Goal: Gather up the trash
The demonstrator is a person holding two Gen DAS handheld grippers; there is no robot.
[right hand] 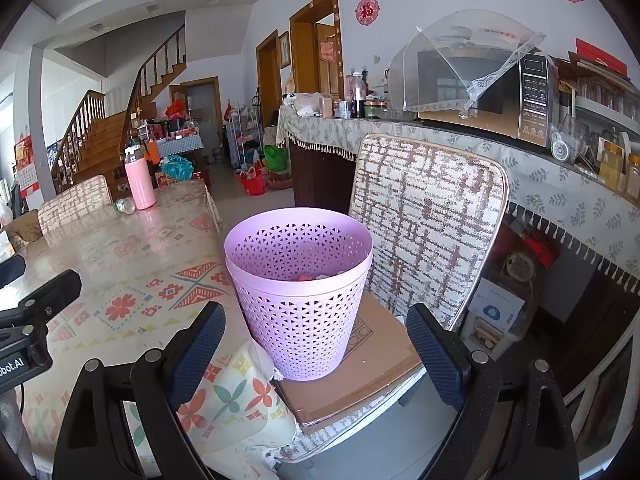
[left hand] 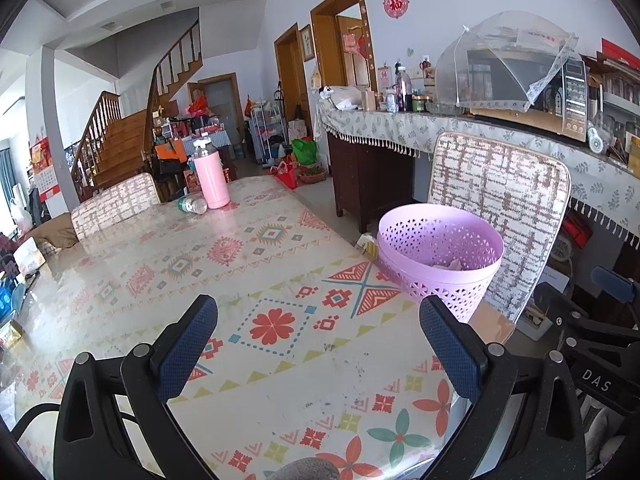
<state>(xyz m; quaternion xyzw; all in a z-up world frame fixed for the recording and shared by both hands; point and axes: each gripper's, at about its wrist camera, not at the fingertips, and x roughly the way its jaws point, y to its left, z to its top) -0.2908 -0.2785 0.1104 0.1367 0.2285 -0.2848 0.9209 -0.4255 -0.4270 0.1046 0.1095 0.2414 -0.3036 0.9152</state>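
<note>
Indoors, a long table (left hand: 248,248) under a patterned cloth fills the room, with a lavender perforated wastebasket (right hand: 298,292) standing on a cardboard box (right hand: 360,376) on the chair (right hand: 428,216) at its edge. Both the left gripper (left hand: 318,340) and right gripper (right hand: 316,348) are spread wide and empty. Across the table, a clear plastic bottle (left hand: 193,204) lies beside a pink flask (left hand: 210,178).

I am holding my right gripper (right hand: 316,344) with jaws spread wide and empty, facing the purple perforated basket (right hand: 300,300). The basket is standing upright on a brown board (right hand: 368,364) lying on a chair (right hand: 428,216) beside the patterned table (right hand: 132,264). Small items are lying inside, indistinct.
</note>
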